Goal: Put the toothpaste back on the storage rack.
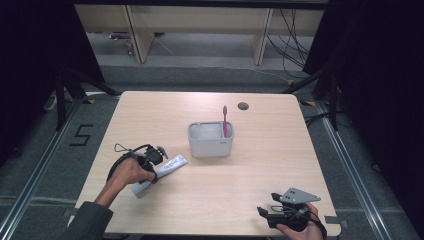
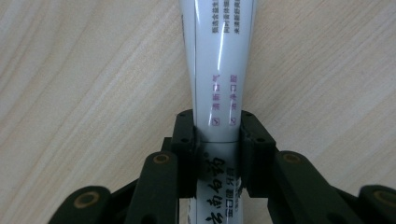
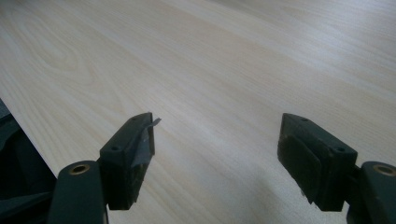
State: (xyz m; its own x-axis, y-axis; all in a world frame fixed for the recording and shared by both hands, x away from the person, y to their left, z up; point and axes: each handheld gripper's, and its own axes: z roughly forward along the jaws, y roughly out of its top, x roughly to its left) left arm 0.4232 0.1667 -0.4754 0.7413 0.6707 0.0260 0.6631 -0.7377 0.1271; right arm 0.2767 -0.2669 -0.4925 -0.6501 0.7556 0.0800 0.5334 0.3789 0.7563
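Left gripper point(image 2: 217, 135): jaws clamped on the white toothpaste tube point(image 2: 217, 70), pads pressed against both its sides. Tube runs straight out ahead of the jaws and lies flat on the wooden table point(image 2: 84, 93). High view: left gripper point(image 1: 157, 156) sits at the table's front-left, tube point(image 1: 170, 166) lying diagonally, upper end pointing toward the table's centre, lower end under the left hand point(image 1: 131, 171).

Right gripper point(image 3: 217, 149): jaws spread wide, nothing between them, bare tabletop ahead. A scrap of tape sticks off the left pad. High view: right gripper point(image 1: 267, 206) at the front-right edge, held in the right hand point(image 1: 300, 231), grey three-cornered plate on top, well apart from the tube.

Mid-table: grey holder point(image 1: 210, 145), near the tube's upper end but not touching. Pink toothbrush point(image 1: 225, 122) stands upright in its right part.
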